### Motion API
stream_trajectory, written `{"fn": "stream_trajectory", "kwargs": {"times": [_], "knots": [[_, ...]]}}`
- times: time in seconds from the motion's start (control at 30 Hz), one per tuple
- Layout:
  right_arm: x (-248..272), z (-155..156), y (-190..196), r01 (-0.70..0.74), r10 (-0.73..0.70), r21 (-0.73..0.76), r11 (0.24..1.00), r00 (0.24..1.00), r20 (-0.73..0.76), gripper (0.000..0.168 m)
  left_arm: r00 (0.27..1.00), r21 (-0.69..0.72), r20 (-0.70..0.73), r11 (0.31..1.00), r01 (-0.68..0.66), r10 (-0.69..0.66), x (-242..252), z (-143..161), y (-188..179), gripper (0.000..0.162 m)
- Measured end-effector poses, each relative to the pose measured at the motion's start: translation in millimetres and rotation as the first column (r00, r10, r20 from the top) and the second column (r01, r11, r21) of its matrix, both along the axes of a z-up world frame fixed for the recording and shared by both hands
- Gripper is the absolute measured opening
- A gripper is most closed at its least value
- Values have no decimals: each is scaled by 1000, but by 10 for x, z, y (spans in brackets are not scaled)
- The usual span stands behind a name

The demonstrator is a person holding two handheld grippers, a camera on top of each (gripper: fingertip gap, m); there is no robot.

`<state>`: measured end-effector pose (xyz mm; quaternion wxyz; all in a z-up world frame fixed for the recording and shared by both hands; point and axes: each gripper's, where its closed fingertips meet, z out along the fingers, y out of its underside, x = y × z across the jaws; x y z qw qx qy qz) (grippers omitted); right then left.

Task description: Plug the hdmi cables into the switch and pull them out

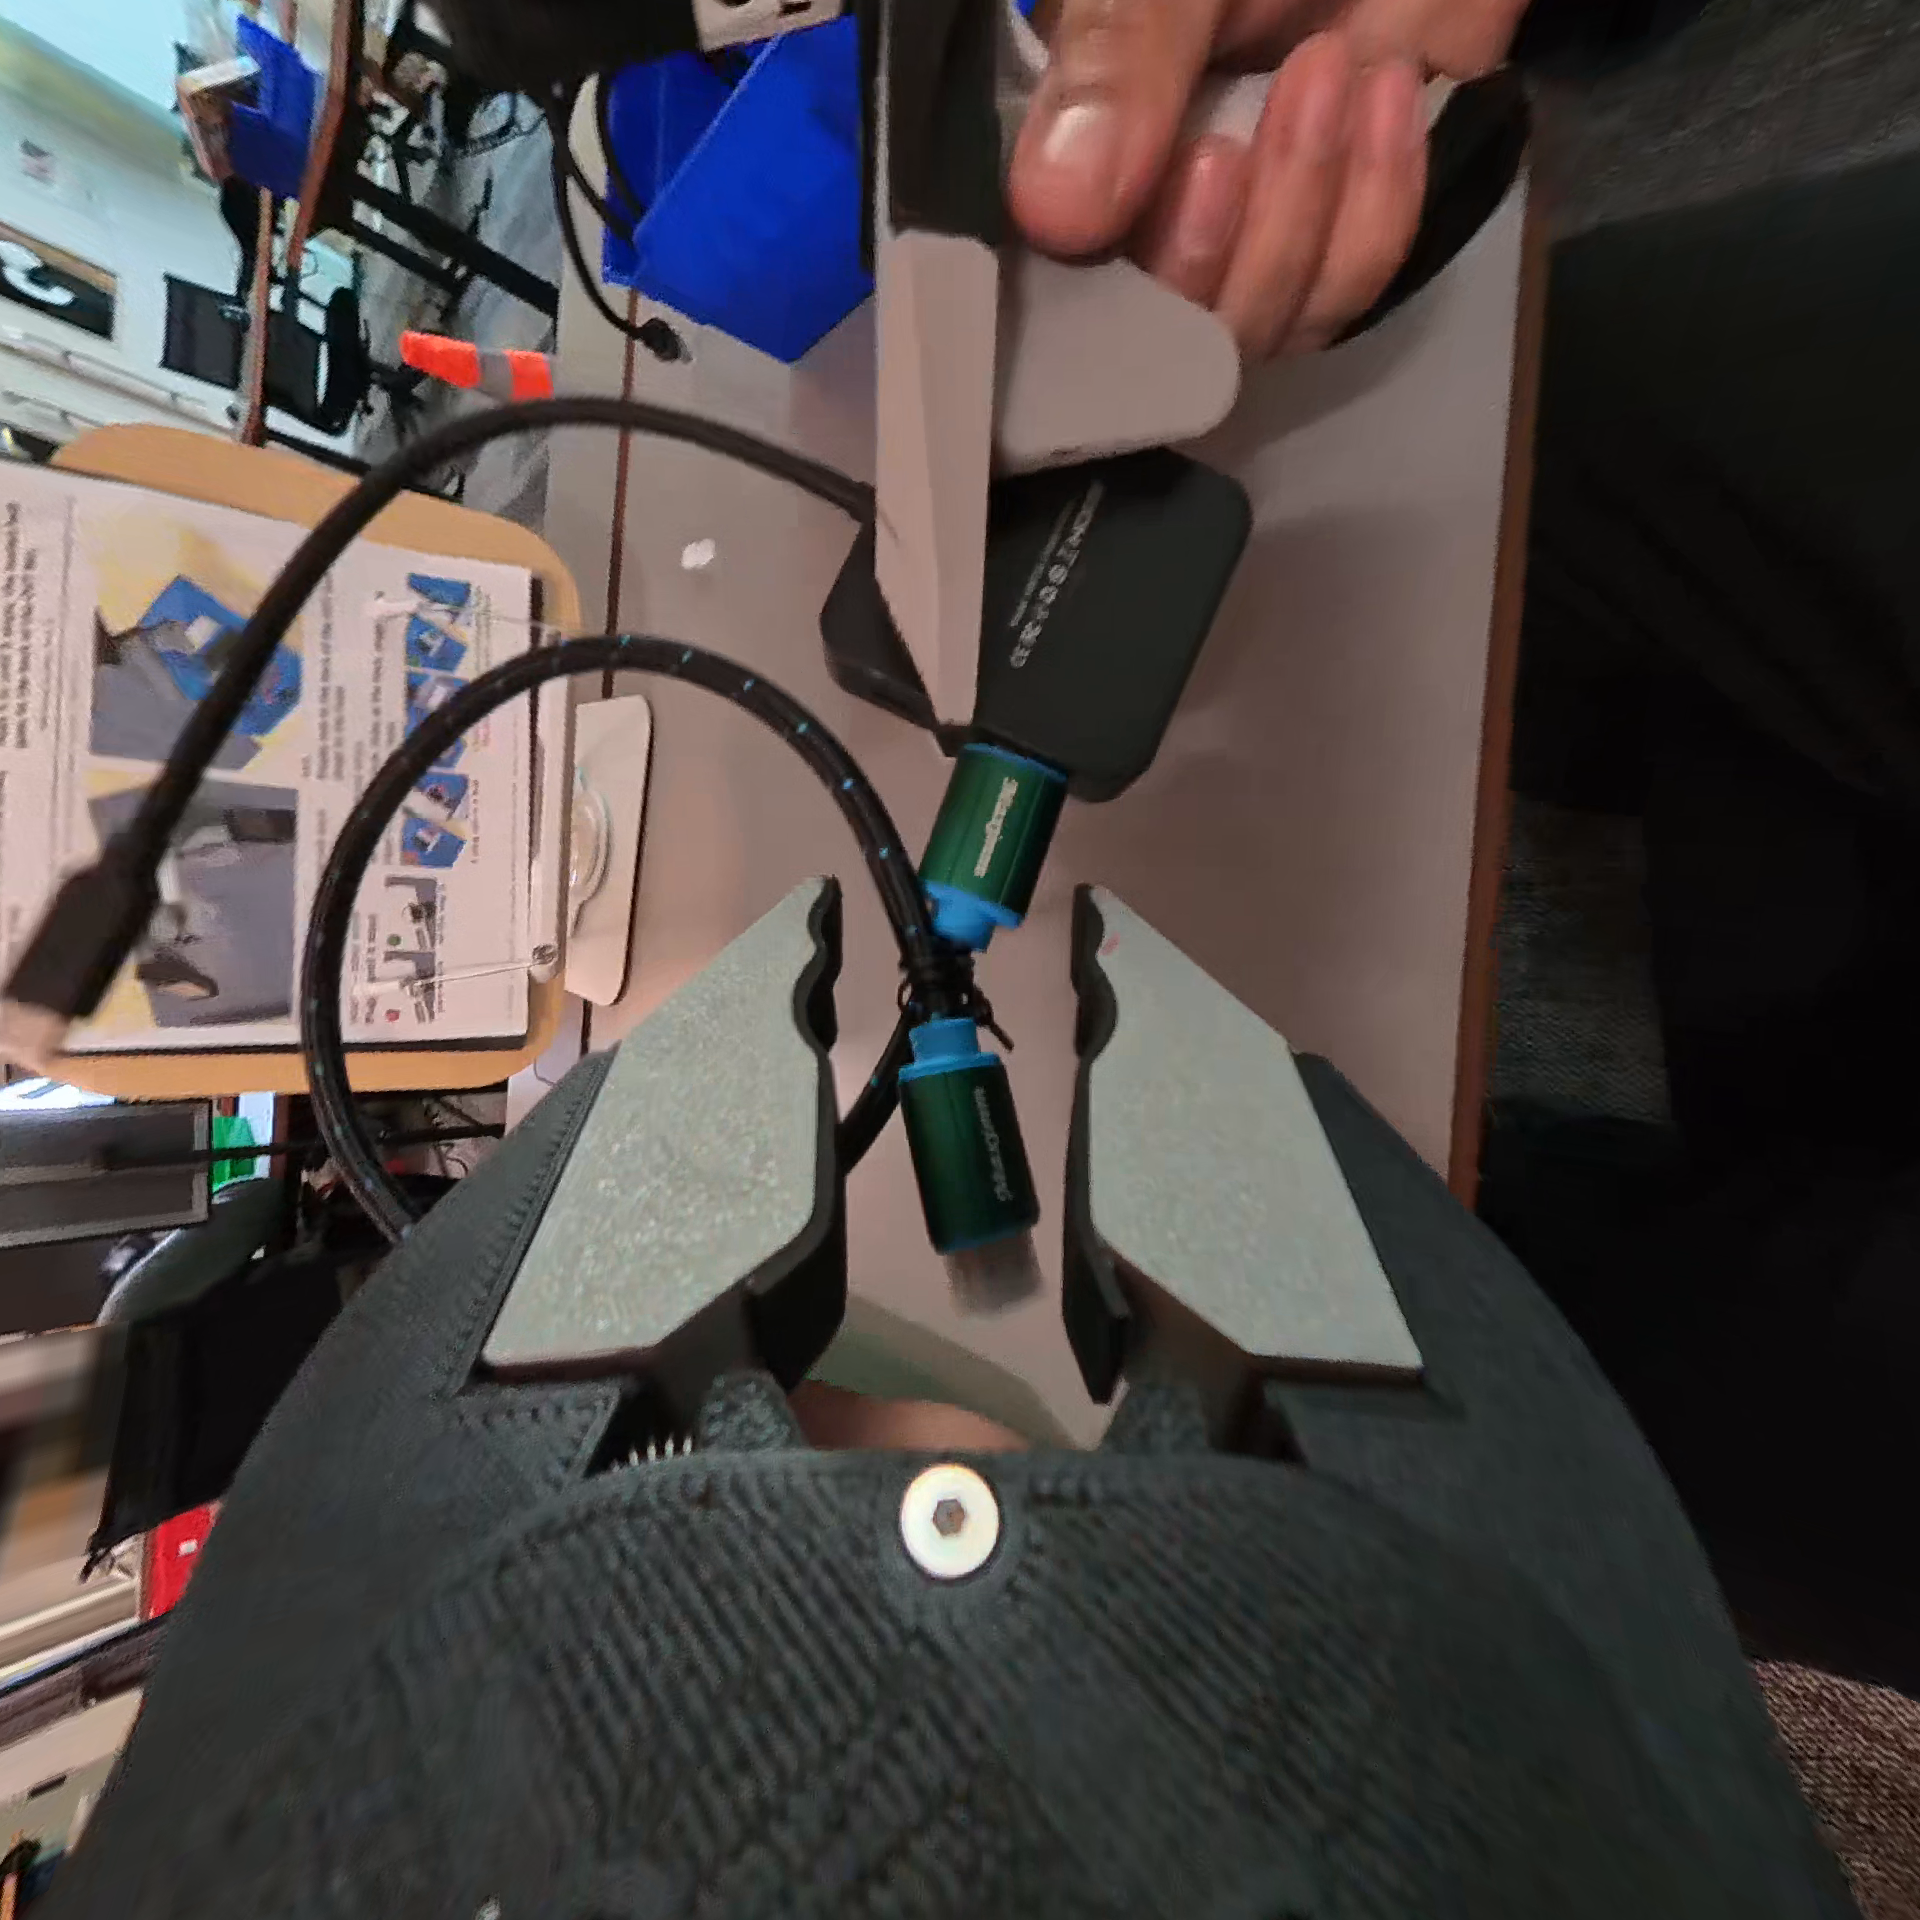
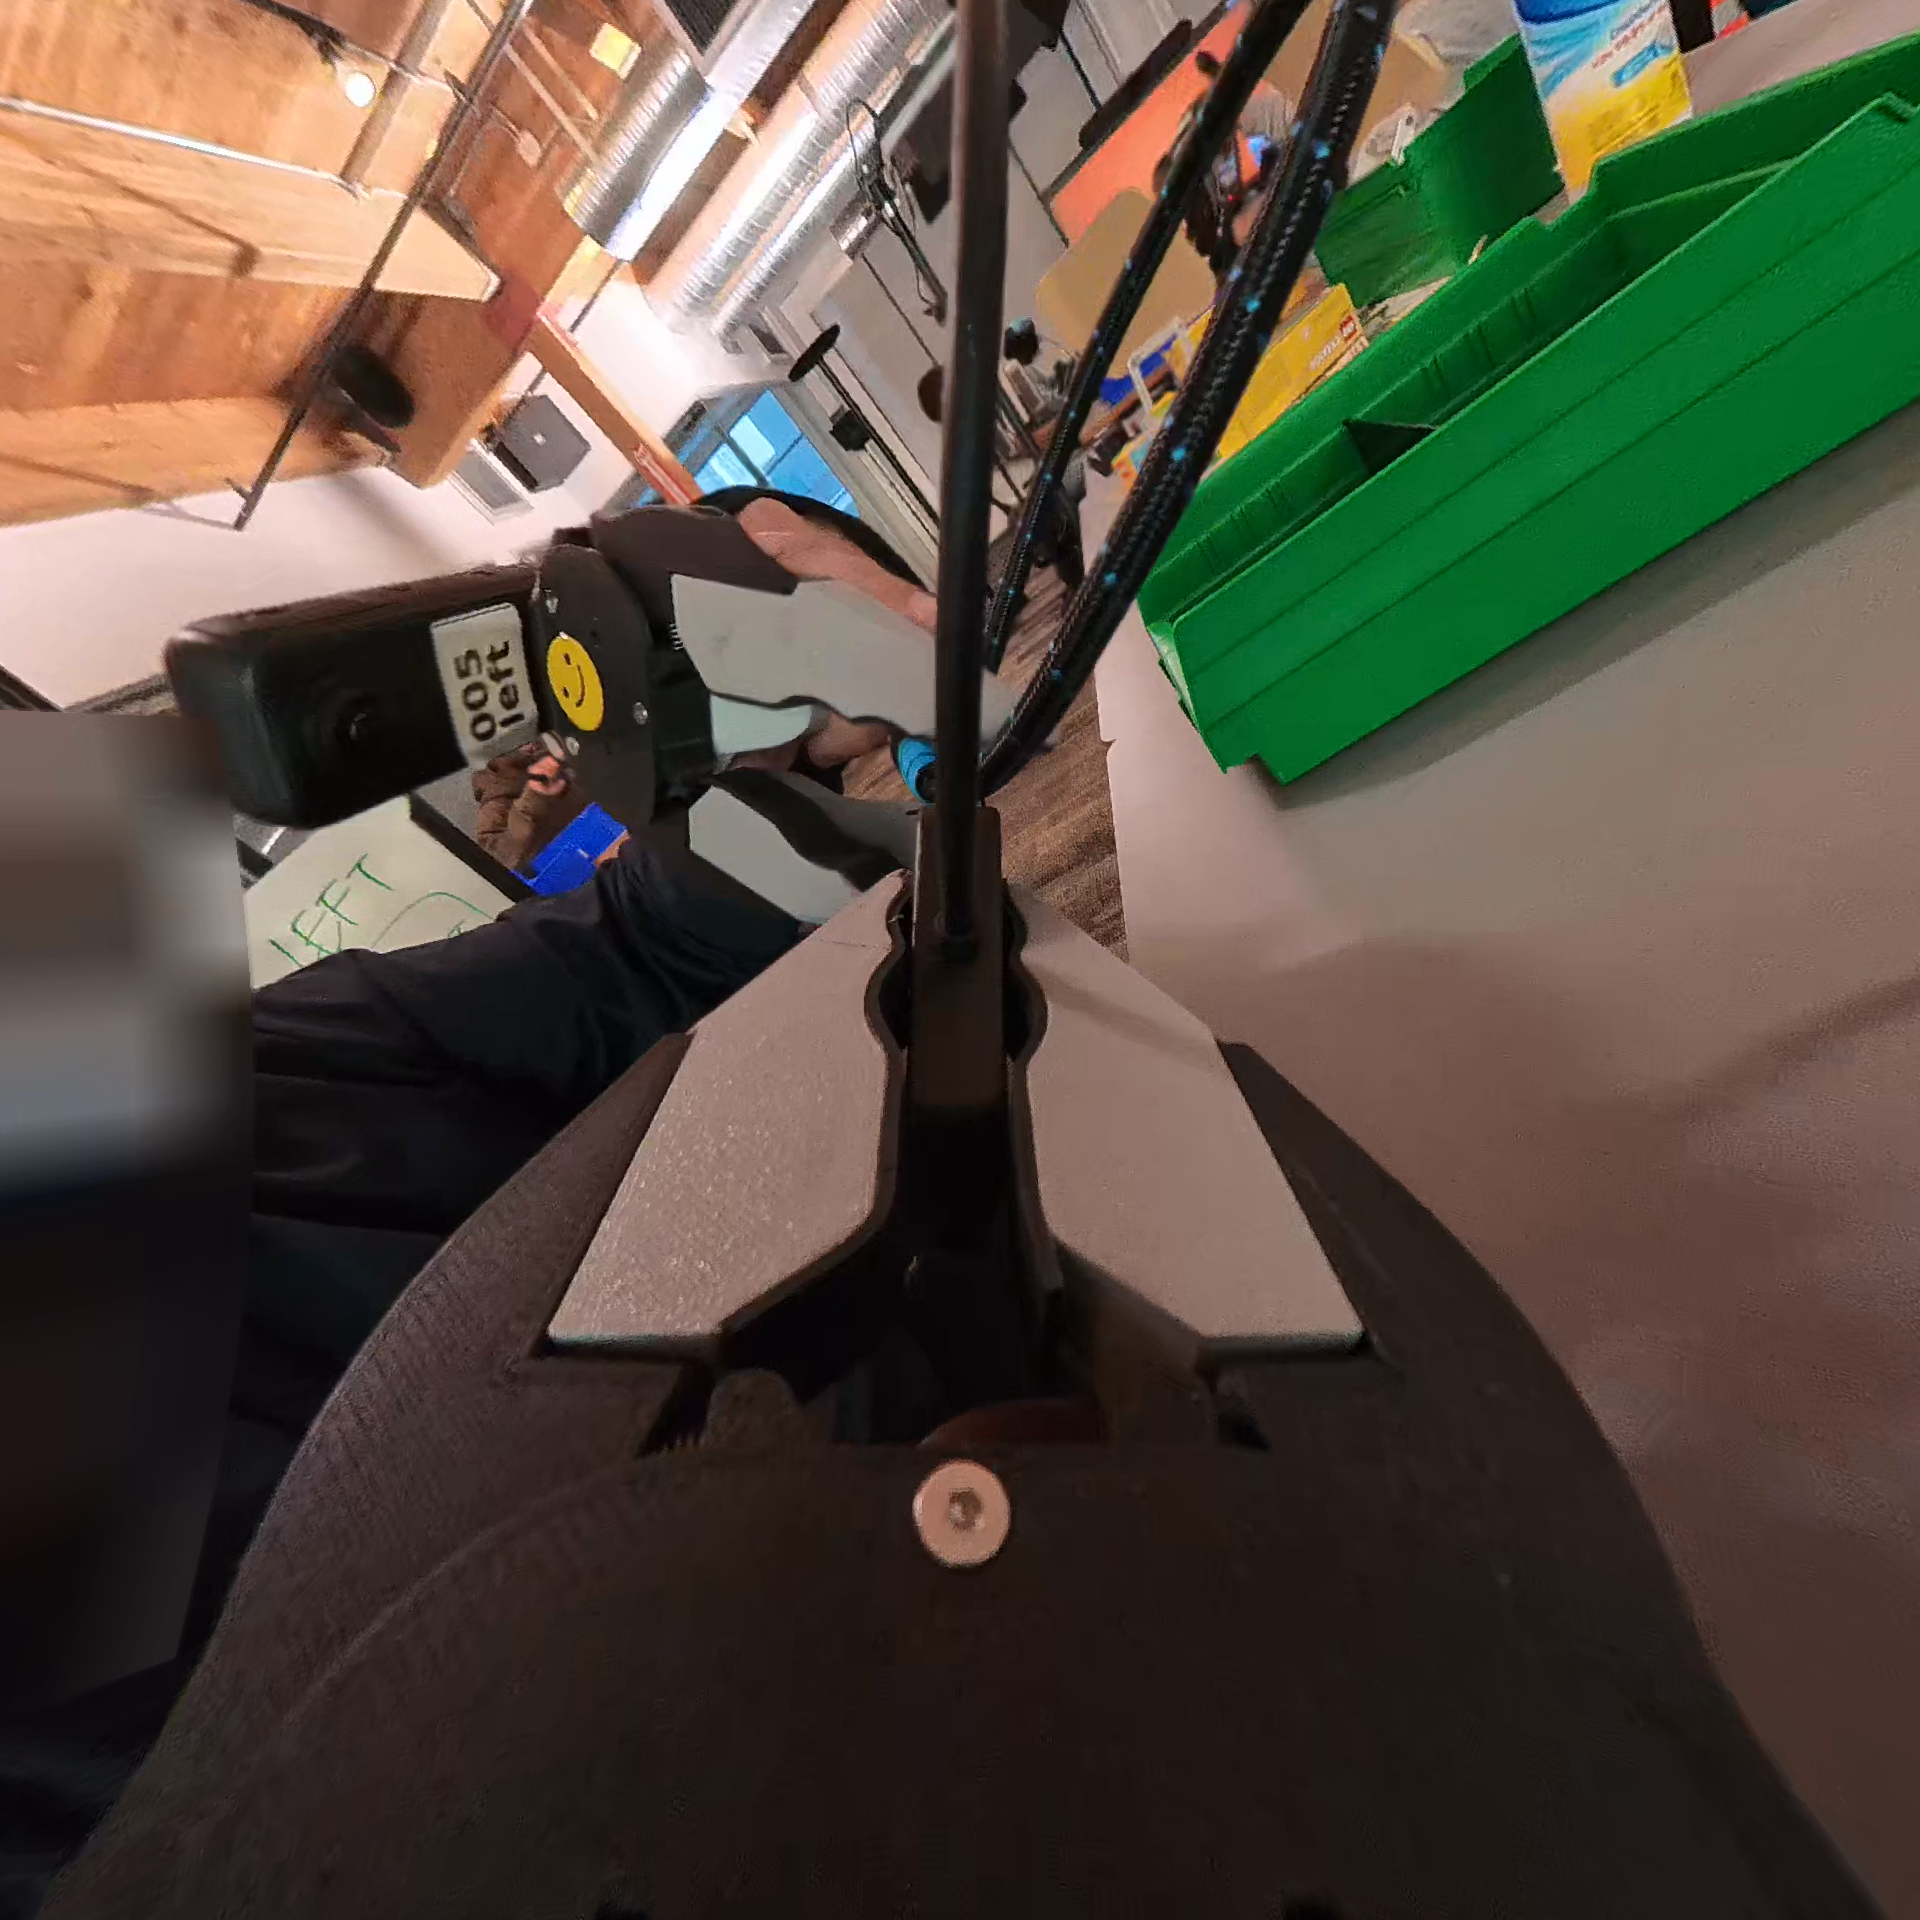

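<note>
In the left wrist view, the black HDMI switch [image 1: 1101, 623] is held above the table by my right gripper [image 1: 997, 468]. One green HDMI plug [image 1: 997, 831] with a blue collar sits in the switch's near port. The braided cable [image 1: 343, 935] loops left and back, and its other green plug [image 1: 971, 1164] hangs free between the fingers of my open left gripper [image 1: 954, 904], touching neither. In the right wrist view, my right gripper [image 2: 956, 904] is shut on the switch [image 2: 951, 1039], seen edge-on. The left gripper [image 2: 727, 665] shows beyond it.
The switch's own black cable [image 1: 260, 644] arcs left and ends in a black plug [image 1: 73, 956]. A clipboard with an instruction sheet [image 1: 260, 779] lies at the left and blue bins [image 1: 748, 208] at the back. Green bins [image 2: 1558, 416] stand on the grey table [image 2: 1558, 1039]. The table edge [image 1: 1496, 727] is at the right. Both grippers' tips are close together, under 4 cm apart.
</note>
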<state>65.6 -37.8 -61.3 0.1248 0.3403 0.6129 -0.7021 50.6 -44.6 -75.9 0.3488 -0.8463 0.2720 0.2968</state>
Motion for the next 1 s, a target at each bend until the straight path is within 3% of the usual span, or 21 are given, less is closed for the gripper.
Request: {"fn": "stream_trajectory", "kwargs": {"times": [0.13,0.33,0.5,0.6,0.7,0.8,0.9,1.0], "knots": [[-11,-46,-69,-3,3,14,1000,1000,8,11,997,-48,-75,999,-14,10,-4,-69,50,38],[-3,-144,-96,-7,7,79,997,1000,0,11,999,-65,7,997,-45,46,-14,-240,82,44],[17,-193,-158,-19,19,110,994,1000,-3,11,1000,-142,-13,990,-27,26,-12,-347,30,36],[-13,-144,-132,-5,6,85,996,1000,-12,13,998,-97,-48,994,-50,45,-52,-285,54,33],[-9,-284,-116,0,6,193,981,999,-33,18,992,-44,-88,994,-97,93,-228,-225,51,32],[-17,-183,-155,17,-4,154,988,997,-83,17,997,-45,-46,997,-58,56,-135,-290,57,32],[-20,-209,-179,24,-2,184,983,993,-119,14,990,-61,-135,997,-57,48,-74,-324,91,32],[-38,-226,-179,35,-13,191,981,993,-115,14,992,-49,-116,997,-53,47,-100,-328,97,33]]}}
